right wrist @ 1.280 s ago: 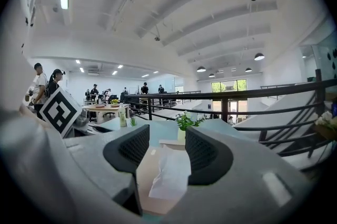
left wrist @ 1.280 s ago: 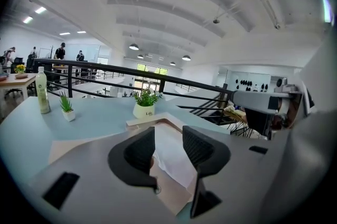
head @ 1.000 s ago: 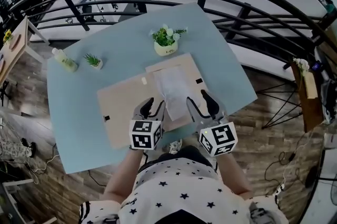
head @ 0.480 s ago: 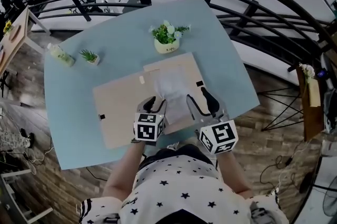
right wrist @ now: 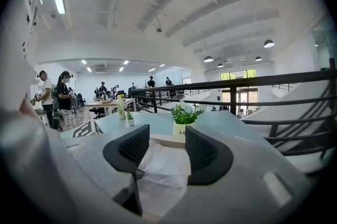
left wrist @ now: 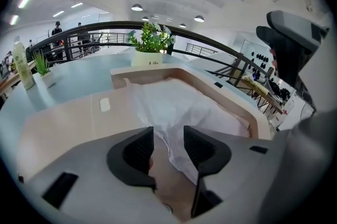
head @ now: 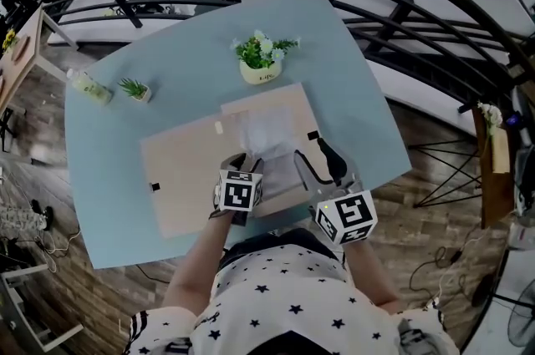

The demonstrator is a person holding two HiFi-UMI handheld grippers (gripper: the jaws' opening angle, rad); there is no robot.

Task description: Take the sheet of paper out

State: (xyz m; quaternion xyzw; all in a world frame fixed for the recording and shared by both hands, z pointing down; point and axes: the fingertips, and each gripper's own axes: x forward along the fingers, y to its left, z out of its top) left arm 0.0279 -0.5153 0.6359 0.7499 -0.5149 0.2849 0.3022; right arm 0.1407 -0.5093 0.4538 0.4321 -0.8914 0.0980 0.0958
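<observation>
Paper, a crumpled white sheet of paper [head: 266, 134], lies in the right half of a shallow tan box [head: 180, 178], with raised rims along its far and right sides. Its near edge runs between the jaws of the left gripper [head: 245, 164], which have just been opening and stand wide, not pressing it. The right gripper [head: 315, 156] hangs over the sheet's near right part, jaws apart and empty. Bare blue table [head: 117, 140] surrounds the box; a potted plant [head: 261, 61] stands just beyond it.
</observation>
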